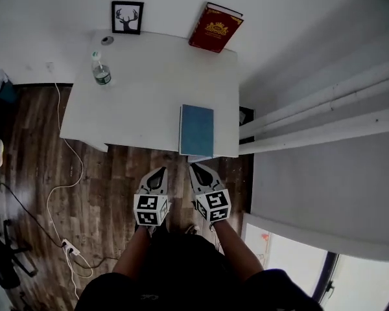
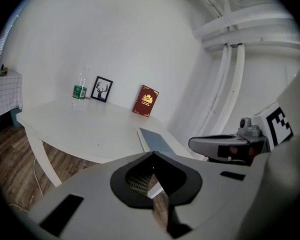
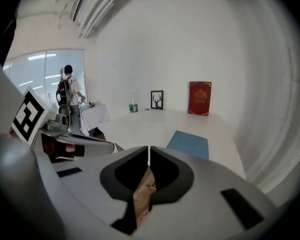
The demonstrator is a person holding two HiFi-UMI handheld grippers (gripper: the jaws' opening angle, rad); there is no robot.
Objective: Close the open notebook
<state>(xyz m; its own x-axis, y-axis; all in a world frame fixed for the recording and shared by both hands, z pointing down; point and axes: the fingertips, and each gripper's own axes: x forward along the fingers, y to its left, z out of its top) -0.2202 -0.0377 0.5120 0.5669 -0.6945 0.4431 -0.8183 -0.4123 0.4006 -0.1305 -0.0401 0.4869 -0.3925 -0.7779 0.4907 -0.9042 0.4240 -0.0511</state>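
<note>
Head view gives me the big white table [image 1: 149, 83] first; it stands against the wall, over a wooden floor [image 1: 32, 141]. The blue notebook [image 1: 197, 129] lies flat on the table at the near right corner; I see only its cover, so to me it looks shut and the job looks done. Its near end sits right at the table's edge, and that is my main worry; if I reach in again and bump it, it could slide off and drop to the floor. A hard knock on the table could also tip the red book [image 1: 215, 27], which only leans on the wall at the far side.

Both claws are held back from the table, above the floor, just in front of the notebook. The left gripper [image 1: 159, 170] has its two jaws pressed together with nothing in them; the right gripper [image 1: 196, 167] has its jaws together too, with only a thin crack between the tips, and it holds nothing.

The one container is the small bottle [image 1: 101, 70] with a green label, standing up at the far left of the table, well apart from the notebook; its cap seems to be on; I cannot tell how much is inside. A table bump could knock it over.
</note>
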